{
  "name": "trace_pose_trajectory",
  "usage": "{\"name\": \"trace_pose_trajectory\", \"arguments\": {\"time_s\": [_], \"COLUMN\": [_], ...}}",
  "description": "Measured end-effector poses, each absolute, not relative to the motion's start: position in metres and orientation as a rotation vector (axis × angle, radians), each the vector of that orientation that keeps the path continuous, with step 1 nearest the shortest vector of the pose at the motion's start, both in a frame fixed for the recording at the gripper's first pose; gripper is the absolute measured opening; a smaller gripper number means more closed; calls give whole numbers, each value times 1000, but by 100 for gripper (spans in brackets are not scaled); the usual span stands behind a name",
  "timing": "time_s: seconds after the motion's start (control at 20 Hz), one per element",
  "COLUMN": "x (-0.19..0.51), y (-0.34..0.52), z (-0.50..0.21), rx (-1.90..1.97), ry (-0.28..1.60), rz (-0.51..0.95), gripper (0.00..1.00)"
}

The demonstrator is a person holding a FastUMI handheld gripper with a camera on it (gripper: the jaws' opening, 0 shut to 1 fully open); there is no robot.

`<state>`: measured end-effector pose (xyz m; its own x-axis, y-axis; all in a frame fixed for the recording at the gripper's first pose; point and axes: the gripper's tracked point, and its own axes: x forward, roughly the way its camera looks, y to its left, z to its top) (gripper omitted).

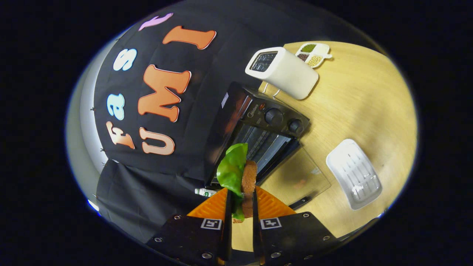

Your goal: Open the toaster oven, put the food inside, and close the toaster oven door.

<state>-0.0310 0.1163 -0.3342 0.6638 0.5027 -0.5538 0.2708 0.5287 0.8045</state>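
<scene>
My gripper (241, 199) is shut on the food (240, 175), a brown bread slice with a green lettuce leaf that sticks out beyond the fingertips. Just ahead of the food stands the black toaster oven (258, 125) with two knobs on its panel. Its glass door (299, 177) hangs open and lies flat over the wooden table, so the wire rack inside shows. The food is held in the air in front of the oven's opening, tilted with the whole view.
A white pop-up toaster (282, 72) stands beyond the oven, with its cord on the wooden table (362, 107). A small divided dish (313, 54) of grains lies past it. A white ribbed tray (354, 173) lies to the right of the open door.
</scene>
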Motion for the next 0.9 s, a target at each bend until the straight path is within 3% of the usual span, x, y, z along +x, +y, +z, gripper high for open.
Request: {"name": "trace_pose_trajectory", "arguments": {"time_s": [0.9], "x": [54], "y": [170], "z": [-417], "rx": [1238], "ry": [799], "rz": [-44], "gripper": [24]}}
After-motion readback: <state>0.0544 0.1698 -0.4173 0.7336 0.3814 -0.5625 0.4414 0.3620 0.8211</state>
